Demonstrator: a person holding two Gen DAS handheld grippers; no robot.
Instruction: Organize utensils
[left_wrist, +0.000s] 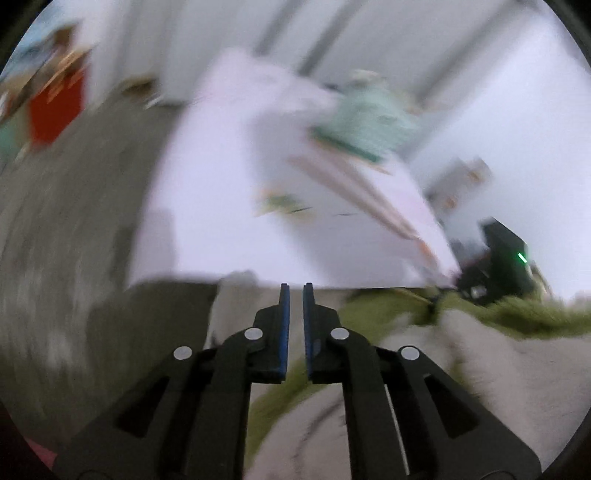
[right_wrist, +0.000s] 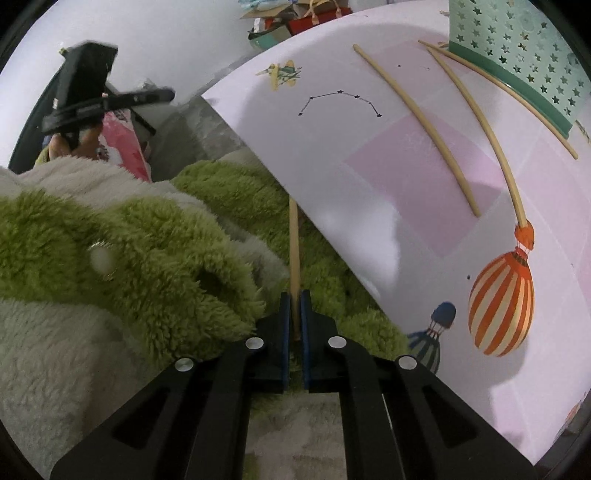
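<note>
The chopstick (right_wrist: 294, 254) in the right gripper (right_wrist: 294, 299) is a slim, pale wooden stick, straight and plain; it runs from between the blue pads toward twelve o'clock, over the green and cream fleece (right_wrist: 155, 236), and its far end passes out of sight at the edge of the white table (right_wrist: 332, 155); the jaws are pressed in on its lower end, so the stick is firmly pinched. Three more chopsticks of the same pale wood lie on the tabletop at about one to two o'clock: one (right_wrist: 417, 125) on its own; a second (right_wrist: 480, 133) beside it; a third (right_wrist: 498, 96) along the base of the mint-green basket (right_wrist: 517, 62) with star-shaped holes, which stands at two o'clock. The right gripper sits low, just off the table's near edge, pointing up along the fleece. The left wrist view is badly smeared; the left gripper (left_wrist: 296, 290) points toward the near edge of the same table (left_wrist: 207, 177), off the surface, its blue pads (left_wrist: 284, 325) nearly together with a narrow slit between them and nothing held; basket (left_wrist: 365, 118) and sticks (left_wrist: 354, 192) show only as blurs at one o'clock.
</note>
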